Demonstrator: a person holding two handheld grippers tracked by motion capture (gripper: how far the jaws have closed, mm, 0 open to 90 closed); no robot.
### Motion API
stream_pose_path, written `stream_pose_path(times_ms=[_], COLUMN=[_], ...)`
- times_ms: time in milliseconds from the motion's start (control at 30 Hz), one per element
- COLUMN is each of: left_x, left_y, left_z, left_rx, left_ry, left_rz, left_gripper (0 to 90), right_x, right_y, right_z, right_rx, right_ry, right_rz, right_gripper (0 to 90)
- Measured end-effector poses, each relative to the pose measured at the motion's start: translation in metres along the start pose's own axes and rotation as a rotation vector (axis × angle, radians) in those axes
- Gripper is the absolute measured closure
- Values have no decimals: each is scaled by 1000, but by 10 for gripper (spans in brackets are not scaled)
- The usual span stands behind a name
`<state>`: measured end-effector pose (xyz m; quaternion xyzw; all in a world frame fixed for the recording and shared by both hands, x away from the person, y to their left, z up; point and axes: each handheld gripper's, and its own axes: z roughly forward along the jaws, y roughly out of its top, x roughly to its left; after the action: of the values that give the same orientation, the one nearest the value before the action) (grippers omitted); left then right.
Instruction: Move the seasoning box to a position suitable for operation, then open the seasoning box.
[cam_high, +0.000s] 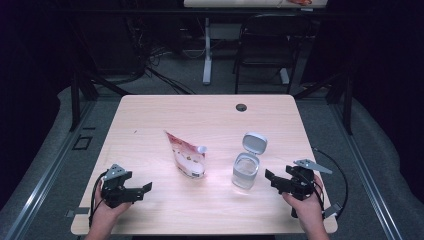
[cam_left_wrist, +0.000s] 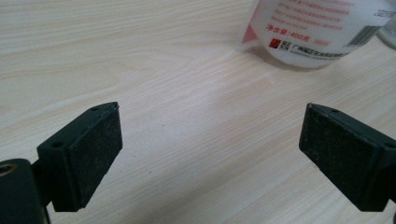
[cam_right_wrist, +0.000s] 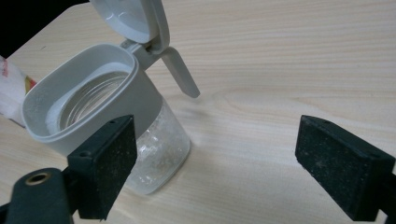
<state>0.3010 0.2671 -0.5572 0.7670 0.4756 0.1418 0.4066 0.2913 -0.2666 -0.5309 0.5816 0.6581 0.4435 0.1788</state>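
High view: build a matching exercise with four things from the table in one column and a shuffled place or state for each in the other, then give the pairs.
1. spouted pouch
2. glass jar
3. jar lid
4. left gripper

A. flipped up on its hinge
B. jaws open, empty
C. standing at table centre
D. just ahead of the right gripper

Pairs: 1-C, 2-D, 3-A, 4-B

One pouch (cam_high: 187, 156), one jar (cam_high: 246, 169), two claws (cam_high: 148, 186).

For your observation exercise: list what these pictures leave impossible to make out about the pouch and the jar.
- Pouch: top cut off by the left gripper view's edge; its print is too small in the high view.
- Jar: lower side hidden behind a jaw in the right gripper view; its contents are blurred.
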Motion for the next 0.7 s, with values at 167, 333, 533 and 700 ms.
stream_pose_path(times_ms=[167, 333, 533, 700], left_x=[1, -1, -5, -5], left_y=[2, 4, 7, 7], left_z=[-2, -3, -6, -10], left_rx=[8, 3, 3, -16], left_ry=[-4, -23, -22, 17], left_rz=[-20, -7, 38, 49], left_gripper=[37, 5, 51, 153], right_x=[5, 11, 13, 15], right_y=[-2, -1, -1, 1], right_z=[-5, -11, -12, -14], right_rx=[9, -27, -53, -80], right_ry=[20, 20, -9, -19], right_rz=[-52, -101, -173, -220], right_gripper=[74, 117, 295, 394])
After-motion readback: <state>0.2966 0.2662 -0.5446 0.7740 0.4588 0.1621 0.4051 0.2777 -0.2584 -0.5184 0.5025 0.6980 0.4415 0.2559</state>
